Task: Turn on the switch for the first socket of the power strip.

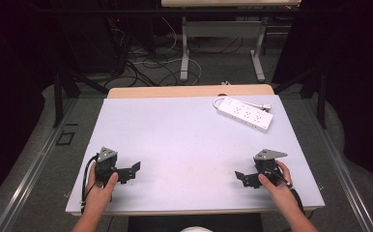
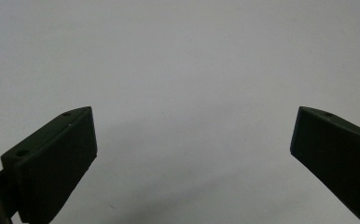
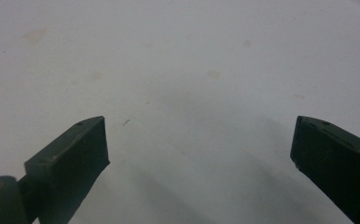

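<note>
White power strip (image 1: 245,113) lying flat at the far right of the desk (image 1: 184,145), angled, with its short cord curled at the left end and a plug at the right. Nothing else on the pale desk top. Well apart from the strip, near the front edge: left tongs (image 1: 135,169) at the front left, held in the left hand (image 1: 100,186), jaws pointing toward the middle; right tongs (image 1: 239,177) at the front right, held in the right hand (image 1: 274,183), jaws also pointing inward. Both tongs spread wide and empty, as seen in the left gripper view (image 2: 192,140) and the right gripper view (image 3: 199,140), with bare desk between the jaws. Probably the very start: no approach to the strip made yet, nothing grasped. Next move likely a long reach forward with the right tongs, nearer to the strip, jaws kept wide and turned to straddle the narrow body across its width, not the cord.
</note>
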